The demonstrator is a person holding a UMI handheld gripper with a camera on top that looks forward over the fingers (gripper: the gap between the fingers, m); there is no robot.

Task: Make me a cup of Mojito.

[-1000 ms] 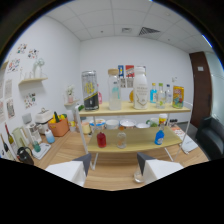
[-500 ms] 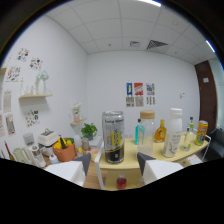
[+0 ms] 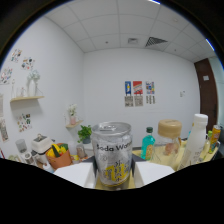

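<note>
A silver can labelled "Soda Water" (image 3: 113, 156) stands upright on the yellow shelf top (image 3: 167, 159), right between my two white fingers (image 3: 75, 175). My gripper (image 3: 114, 176) is open, with a thin dark gap on each side of the can. Beyond the right finger stand a green bottle (image 3: 148, 143), a cork-lidded jar (image 3: 170, 138) and a tall white bottle (image 3: 196, 141). The can's base is hidden behind the fingers.
Left of the can sit an orange pot (image 3: 60, 156) holding tools and a small green plant (image 3: 86, 134). A wall shelf (image 3: 25, 98) hangs at the left. Posters (image 3: 137, 93) are on the far wall, and a dark door (image 3: 211, 95) stands at the right.
The view has closed in on the top shelf. The soda water can has gone from ahead of the fingers to between them and looks much larger.
</note>
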